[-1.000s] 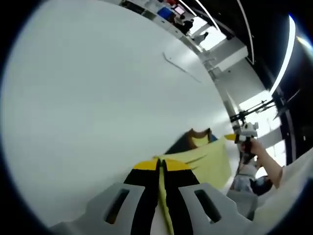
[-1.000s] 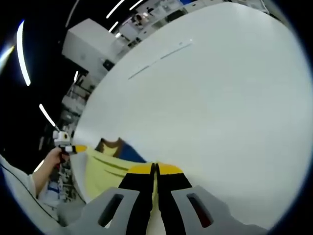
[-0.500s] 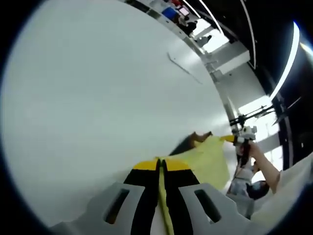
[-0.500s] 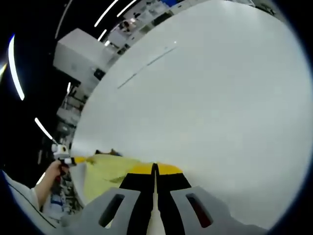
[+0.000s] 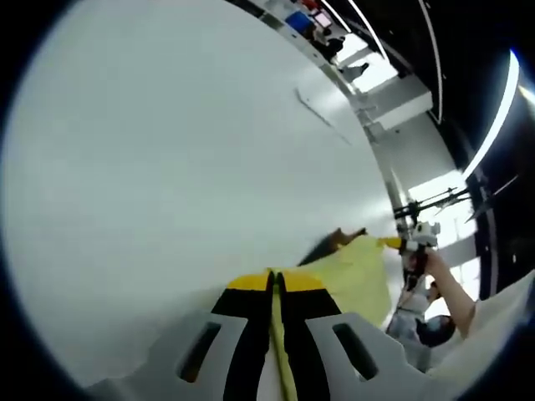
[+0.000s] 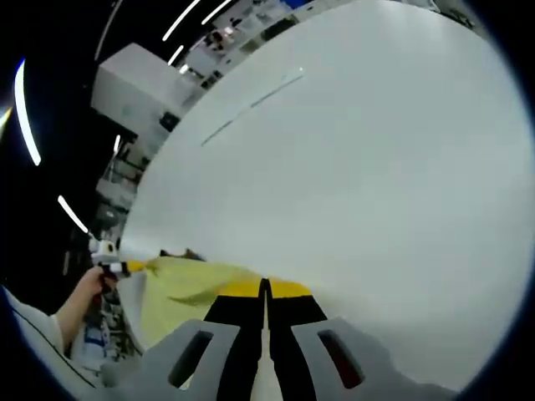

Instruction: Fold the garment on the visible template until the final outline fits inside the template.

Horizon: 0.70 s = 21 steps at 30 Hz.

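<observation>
Along the lower middle of the left gripper view, the left gripper (image 5: 273, 284) has its jaws pressed together on a thin edge of the yellow garment (image 5: 355, 276), which runs between them as a narrow strip. From there the cloth stretches to the right, where the right gripper (image 5: 393, 243) pinches its far corner, with a person's hand (image 5: 416, 261) behind it. A dark brown part of the garment shows just beyond the upper yellow edge. The white table (image 5: 167, 167) is under all this, and a thin line (image 5: 322, 113) is drawn on it far away; I cannot tell if this line belongs to the template.

Across the right gripper view, the right gripper has its jaws closed as well, and the yellow cloth spreads from them to the left until the other gripper holds it. The sheet looks lifted and rather tight between both grips.

For this step, I think both hands should keep the same height and the same tension, so the held edge stays straight. Then lower it evenly on the table, and let go only when the fold lies flat.
</observation>
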Motion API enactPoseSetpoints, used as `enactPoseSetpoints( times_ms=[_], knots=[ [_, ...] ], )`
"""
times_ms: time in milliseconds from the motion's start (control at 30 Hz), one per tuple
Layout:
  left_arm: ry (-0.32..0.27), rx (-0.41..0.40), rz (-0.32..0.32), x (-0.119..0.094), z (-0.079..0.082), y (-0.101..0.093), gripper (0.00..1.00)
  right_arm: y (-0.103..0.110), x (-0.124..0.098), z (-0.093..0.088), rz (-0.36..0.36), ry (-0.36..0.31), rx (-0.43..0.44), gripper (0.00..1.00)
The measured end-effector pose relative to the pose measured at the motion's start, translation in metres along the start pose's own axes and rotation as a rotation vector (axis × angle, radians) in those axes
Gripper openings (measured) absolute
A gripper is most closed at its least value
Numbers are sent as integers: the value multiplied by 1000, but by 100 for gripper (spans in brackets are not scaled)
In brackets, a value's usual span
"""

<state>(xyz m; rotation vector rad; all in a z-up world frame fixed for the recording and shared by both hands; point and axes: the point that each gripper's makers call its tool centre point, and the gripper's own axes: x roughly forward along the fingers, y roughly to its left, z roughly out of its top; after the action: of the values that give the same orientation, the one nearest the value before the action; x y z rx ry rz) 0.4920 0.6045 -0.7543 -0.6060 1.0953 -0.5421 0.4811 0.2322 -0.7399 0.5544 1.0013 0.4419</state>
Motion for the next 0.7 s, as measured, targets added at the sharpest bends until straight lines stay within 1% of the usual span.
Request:
enactPoseSetpoints(
  times_ms=[200, 467, 600, 633, 700],
  knots=[
    [3, -47, -6, 0, 0, -1, 0, -1, 2, 1, 6, 5, -2, 1],
    [3, -54, -11, 0, 2, -2, 0, -1, 5, 0, 10, 10, -1, 1],
    [-14, -59, -7, -2, 6, 0, 0, -2, 5, 0, 9, 10, 0, 1],
    [-28, -61, 4, -4, 9, 2, 0, -2, 5, 0, 9, 9, 0, 1],
    [-37, -67, 11, -7, 12, 4, 0, -3, 4, 1, 7, 7, 1, 1]
  ],
)
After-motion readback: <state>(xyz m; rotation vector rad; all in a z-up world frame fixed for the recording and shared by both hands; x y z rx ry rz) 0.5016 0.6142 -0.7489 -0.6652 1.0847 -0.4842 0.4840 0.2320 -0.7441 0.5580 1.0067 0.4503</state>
